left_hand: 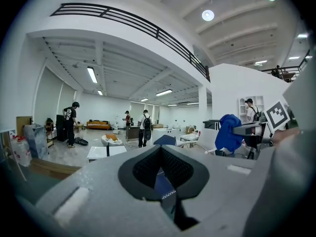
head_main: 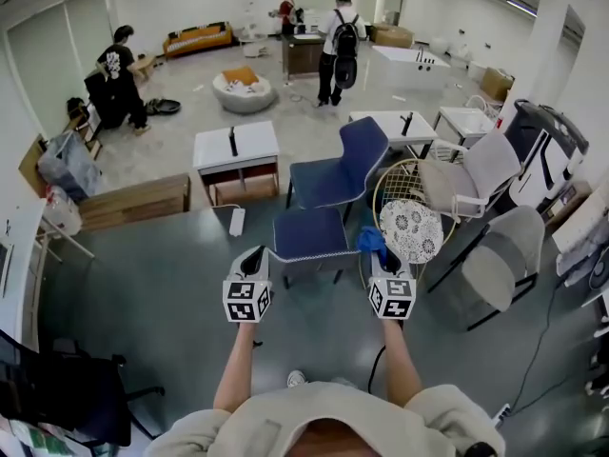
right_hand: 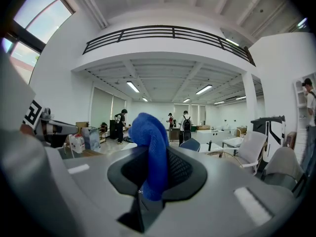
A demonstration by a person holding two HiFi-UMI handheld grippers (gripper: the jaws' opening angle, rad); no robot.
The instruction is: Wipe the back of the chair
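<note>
Person in dark clothes (head_main: 119, 69), far left of the hall, standing. Low wooden bench (head_main: 133, 201), left of centre, at the edge of the dark floor. White low table (head_main: 249, 152), behind the bench, with a dark upright item on top. Left gripper (head_main: 252, 258), held out over the dark floor, well short of the chairs; in the left gripper view its jaws (left_hand: 163, 179) stand close together with only a narrow slit, nothing between them, blue upholstery showing through the slit. Nearer blue seat (head_main: 309, 233), just ahead of both grippers and between them. Blue chair (head_main: 364, 146), beyond that seat, back upright and turned toward the right; neither gripper touches it. Right gripper (head_main: 383, 258), level with the left one; its jaws are clamped on a blue cloth (head_main: 371, 240), which in the right gripper view (right_hand: 153, 181) rises from between the pads and folds over at the top (right_hand: 150, 147). Round wire table (head_main: 390, 184) with a white lace doily (head_main: 411, 228), just right of the cloth. Two pale armchairs (head_main: 487, 168), (head_main: 509, 255), farther right. Two people with backpacks (head_main: 338, 46), at the rear.
</note>
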